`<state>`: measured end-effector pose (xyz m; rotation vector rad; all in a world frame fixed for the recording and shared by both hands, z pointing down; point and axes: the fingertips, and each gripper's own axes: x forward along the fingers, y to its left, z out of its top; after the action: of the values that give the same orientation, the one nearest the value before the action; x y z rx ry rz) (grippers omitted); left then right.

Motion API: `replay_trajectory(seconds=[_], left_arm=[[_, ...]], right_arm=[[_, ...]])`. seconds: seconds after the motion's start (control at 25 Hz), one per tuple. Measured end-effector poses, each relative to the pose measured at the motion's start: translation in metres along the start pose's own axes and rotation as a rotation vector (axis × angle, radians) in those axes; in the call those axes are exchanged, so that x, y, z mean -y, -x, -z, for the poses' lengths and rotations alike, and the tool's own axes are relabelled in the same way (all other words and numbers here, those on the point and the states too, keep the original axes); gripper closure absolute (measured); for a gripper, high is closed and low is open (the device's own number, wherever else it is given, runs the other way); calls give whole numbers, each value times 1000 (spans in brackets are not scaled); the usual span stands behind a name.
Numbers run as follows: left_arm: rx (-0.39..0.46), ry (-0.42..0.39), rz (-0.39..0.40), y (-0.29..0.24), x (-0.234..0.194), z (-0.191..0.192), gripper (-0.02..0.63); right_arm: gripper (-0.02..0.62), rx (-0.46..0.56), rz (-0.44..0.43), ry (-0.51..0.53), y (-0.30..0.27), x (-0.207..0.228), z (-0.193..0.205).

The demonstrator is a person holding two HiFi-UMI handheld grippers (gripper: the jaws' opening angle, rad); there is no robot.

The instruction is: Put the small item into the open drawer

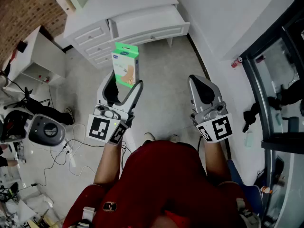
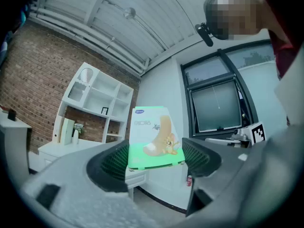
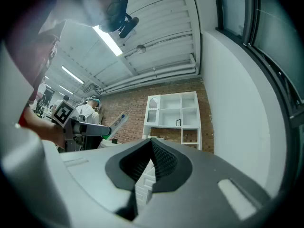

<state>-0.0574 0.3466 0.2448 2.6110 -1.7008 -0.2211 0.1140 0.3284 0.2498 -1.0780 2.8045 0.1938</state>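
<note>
A small green and white box [image 1: 126,64] with a cartoon picture is held upright between the fingers of my left gripper [image 1: 124,81], which is shut on its lower end. In the left gripper view the box [image 2: 153,136] fills the gap between the two black pads [image 2: 113,163]. My left gripper hangs in the air short of the white dresser's open drawer [image 1: 153,34]. My right gripper [image 1: 198,80] is beside it to the right, shut and empty, and in the right gripper view its pads [image 3: 161,158] meet.
The white dresser [image 1: 90,30] stands ahead by the wall. A white shelf unit [image 1: 33,56] is at the left, with cables and a grey device [image 1: 45,130] on the floor. A red can [image 1: 234,62] lies near the dark window frame on the right.
</note>
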Motion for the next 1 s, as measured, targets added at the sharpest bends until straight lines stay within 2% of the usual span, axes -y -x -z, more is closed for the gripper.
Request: replay_trajectory(seconds=[0.12,0.24,0.48,0.6,0.8,1.0], left_arm=[[9,19,-2,-2,1,1,253],[8,-11,1,8,-10,1,253],[39,10,2,48,-63,-10,253],[51,35,-11,52,-80,-8,253],[49,47,-23,38,-99,-2,253],[12,25,-26,1,-118,9,253]], right_arm=[[584,4,4,-4,-1,2,6],[584,18,3,-32,-9,-6,5],[583,6,21,-26,-49,-52,3],[583,-13,14,-11,-60,-59,7],[583,-25,16,-7,-79,-44,15],[583,-11,13,-19,-113,-12,32]])
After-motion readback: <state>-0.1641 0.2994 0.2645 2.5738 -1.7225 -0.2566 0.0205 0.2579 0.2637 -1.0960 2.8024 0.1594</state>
